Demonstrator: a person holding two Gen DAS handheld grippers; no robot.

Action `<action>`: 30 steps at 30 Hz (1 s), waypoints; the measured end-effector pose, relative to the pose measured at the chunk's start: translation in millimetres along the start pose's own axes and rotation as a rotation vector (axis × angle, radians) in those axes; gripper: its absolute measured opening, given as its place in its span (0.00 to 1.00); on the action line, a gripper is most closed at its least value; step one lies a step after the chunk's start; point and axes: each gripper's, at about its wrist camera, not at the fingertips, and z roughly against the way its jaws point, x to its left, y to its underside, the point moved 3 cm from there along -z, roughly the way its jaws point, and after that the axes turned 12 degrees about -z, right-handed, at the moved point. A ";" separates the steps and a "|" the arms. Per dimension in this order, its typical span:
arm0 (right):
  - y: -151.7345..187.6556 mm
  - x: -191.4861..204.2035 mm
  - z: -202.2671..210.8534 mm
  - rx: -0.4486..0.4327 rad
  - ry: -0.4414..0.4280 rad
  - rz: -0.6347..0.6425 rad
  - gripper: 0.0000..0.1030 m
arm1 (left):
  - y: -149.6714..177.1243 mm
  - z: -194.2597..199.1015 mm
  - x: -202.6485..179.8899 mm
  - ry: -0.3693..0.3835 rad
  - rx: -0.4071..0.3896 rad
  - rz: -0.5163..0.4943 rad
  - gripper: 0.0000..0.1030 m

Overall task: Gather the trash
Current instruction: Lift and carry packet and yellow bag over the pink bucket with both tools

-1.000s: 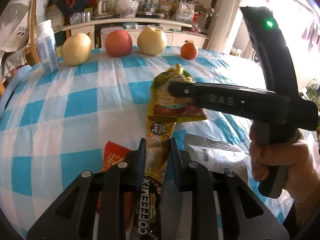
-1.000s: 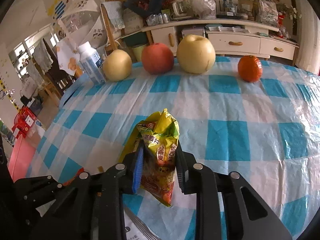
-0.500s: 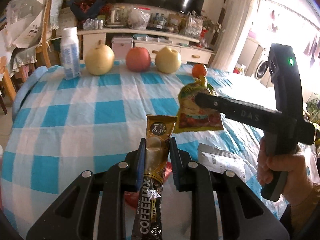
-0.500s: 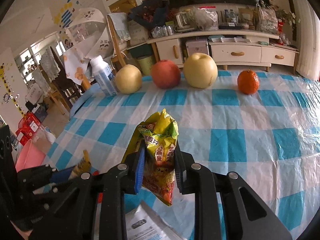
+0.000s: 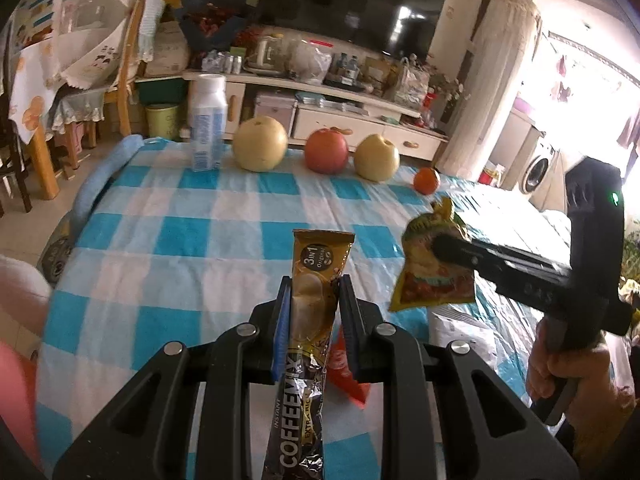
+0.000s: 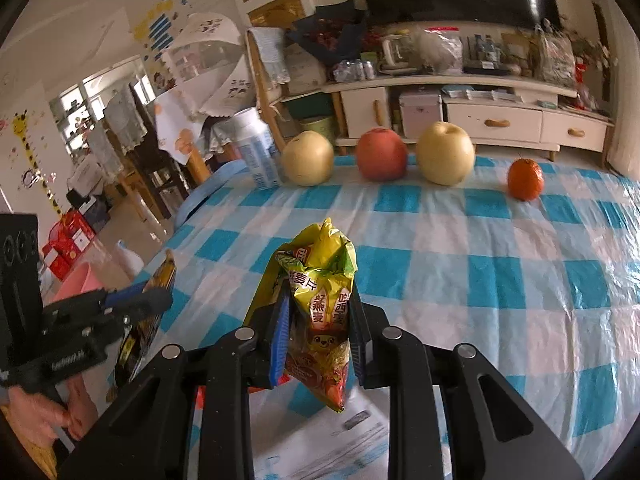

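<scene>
Coffee sachet (image 5: 310, 316) between left gripper (image 5: 313, 300) fingers

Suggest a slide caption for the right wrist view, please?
Right claw shut on yellow snack wrapper above checked table.

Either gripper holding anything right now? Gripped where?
Both. The left gripper is shut on the Coffeemix sachet, pinched across its upper-middle. The right gripper is shut on the yellow snack wrapper, across its middle.

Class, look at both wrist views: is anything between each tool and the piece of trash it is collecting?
Nothing visible. The left tool is shut on the coffee mix sachet; the right tool is shut on the yellow snack packet.
</scene>
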 end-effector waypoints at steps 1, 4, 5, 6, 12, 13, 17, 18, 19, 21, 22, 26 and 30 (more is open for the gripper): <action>1.5 3.9 0.0 0.001 -0.001 0.004 0.26 | 0.3 2.8 3.9 -0.004 -0.004 0.008 0.24; 6.3 16.3 -0.1 0.004 -0.012 0.014 0.26 | 2.8 13.2 17.2 -0.018 -0.018 0.032 0.24; 8.1 21.5 -0.4 0.006 -0.016 0.018 0.26 | 3.4 15.9 21.0 -0.023 -0.021 0.039 0.24; 9.8 26.2 -0.7 0.007 -0.018 0.025 0.26 | 4.0 18.4 24.3 -0.027 -0.024 0.045 0.24; 18.3 57.4 -0.8 0.013 -0.043 0.057 0.26 | 7.6 35.3 46.1 -0.068 -0.044 0.073 0.24; 19.5 63.5 -0.5 0.015 -0.052 0.058 0.26 | 8.1 38.3 50.6 -0.075 -0.047 0.080 0.24; 25.9 88.8 -0.7 0.022 -0.079 0.085 0.26 | 10.4 49.5 65.9 -0.101 -0.061 0.106 0.24; 28.2 97.7 -2.2 0.028 -0.087 0.094 0.26 | 11.0 53.2 70.8 -0.104 -0.067 0.119 0.24; 30.7 105.2 -3.9 0.035 -0.095 0.101 0.26 | 11.6 57.2 75.9 -0.112 -0.073 0.130 0.24; 37.0 120.3 -7.6 0.046 -0.113 0.114 0.26 | 12.3 63.5 84.6 -0.132 -0.082 0.145 0.24; 40.4 129.3 -9.7 0.053 -0.126 0.116 0.26 | 13.2 67.9 90.4 -0.140 -0.088 0.159 0.24; 49.5 163.6 -18.1 0.075 -0.175 0.127 0.26 | 18.3 86.9 116.2 -0.184 -0.111 0.219 0.24; 56.4 207.1 -28.3 0.104 -0.237 0.148 0.26 | 25.0 105.7 142.2 -0.234 -0.124 0.277 0.24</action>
